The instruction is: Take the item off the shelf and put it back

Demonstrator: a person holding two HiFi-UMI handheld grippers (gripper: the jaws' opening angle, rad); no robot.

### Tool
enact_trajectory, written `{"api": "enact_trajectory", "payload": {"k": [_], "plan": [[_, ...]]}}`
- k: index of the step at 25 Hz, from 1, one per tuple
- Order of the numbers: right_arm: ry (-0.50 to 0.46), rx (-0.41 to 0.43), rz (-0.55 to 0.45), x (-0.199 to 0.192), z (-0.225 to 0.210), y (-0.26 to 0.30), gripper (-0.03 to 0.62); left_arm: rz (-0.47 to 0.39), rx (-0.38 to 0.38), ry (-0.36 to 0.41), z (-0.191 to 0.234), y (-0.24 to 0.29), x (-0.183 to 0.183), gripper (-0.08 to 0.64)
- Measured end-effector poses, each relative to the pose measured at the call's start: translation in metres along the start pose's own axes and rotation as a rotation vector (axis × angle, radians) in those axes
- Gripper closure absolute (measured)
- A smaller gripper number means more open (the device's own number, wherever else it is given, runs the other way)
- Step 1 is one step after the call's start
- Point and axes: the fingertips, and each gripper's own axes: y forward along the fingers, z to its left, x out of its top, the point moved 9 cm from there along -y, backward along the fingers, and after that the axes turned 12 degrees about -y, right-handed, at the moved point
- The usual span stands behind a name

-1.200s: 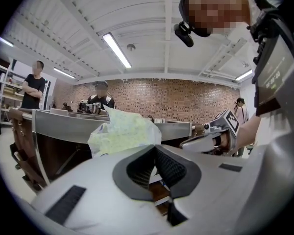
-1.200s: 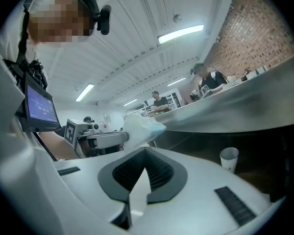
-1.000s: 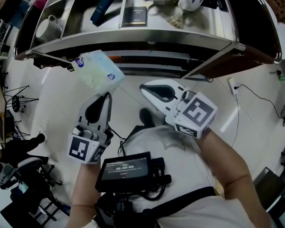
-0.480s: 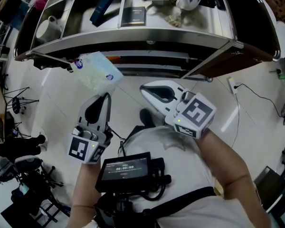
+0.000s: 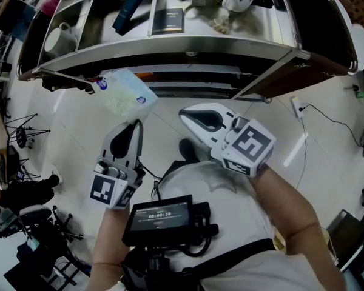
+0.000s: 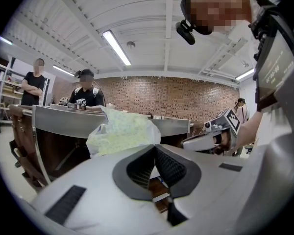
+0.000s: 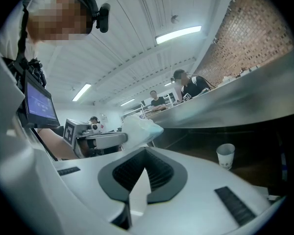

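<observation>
Soft packet (image 5: 122, 93) is held clenched by one edge in left gripper (image 5: 135, 121) just before shelf (image 5: 170, 46), presumably for putting back; right gripper (image 5: 183, 114) is closed on nothing, parked aside.

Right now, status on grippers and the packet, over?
Left gripper shut on packet. Right gripper shut, empty. Packet off the shelf, held before its front edge. Nothing seen in the way.

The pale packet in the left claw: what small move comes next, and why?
Probably ease it forward onto the shelf. The left claw is shut on the packet, which hangs in front of the shelf edge, not resting on anything.
</observation>
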Motion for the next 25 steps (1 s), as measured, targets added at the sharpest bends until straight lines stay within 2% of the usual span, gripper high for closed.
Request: {"api": "enact_trajectory", "payload": {"k": [4,8,11,15,17,21,25], "plan": [[0.011,-0.008,0.006,-0.003,0.001,-0.002,0.586,0.031,0.007,-0.017,0.006,0.004,-0.019,0.552],[0.038,-0.013,0.017,-0.014,0.007,0.001,0.587,0.073,0.018,0.003,0.016,0.004,-0.038,0.552],[0.043,-0.003,0.06,-0.024,0.006,-0.005,0.587,0.098,0.03,-0.016,0.013,0.014,-0.057,0.552],[0.069,0.02,0.098,-0.034,0.009,-0.001,0.588,0.12,0.102,-0.046,0.027,0.023,-0.086,0.552],[0.08,0.036,0.115,-0.04,0.014,0.004,0.587,0.129,0.129,-0.037,0.035,0.025,-0.1,0.552],[0.089,0.076,0.174,-0.054,0.023,0.011,0.586,0.141,0.137,0.002,0.045,0.029,-0.127,0.552],[0.097,0.093,0.237,-0.069,0.029,0.021,0.586,0.149,0.165,-0.02,0.05,0.034,-0.143,0.552]]}}
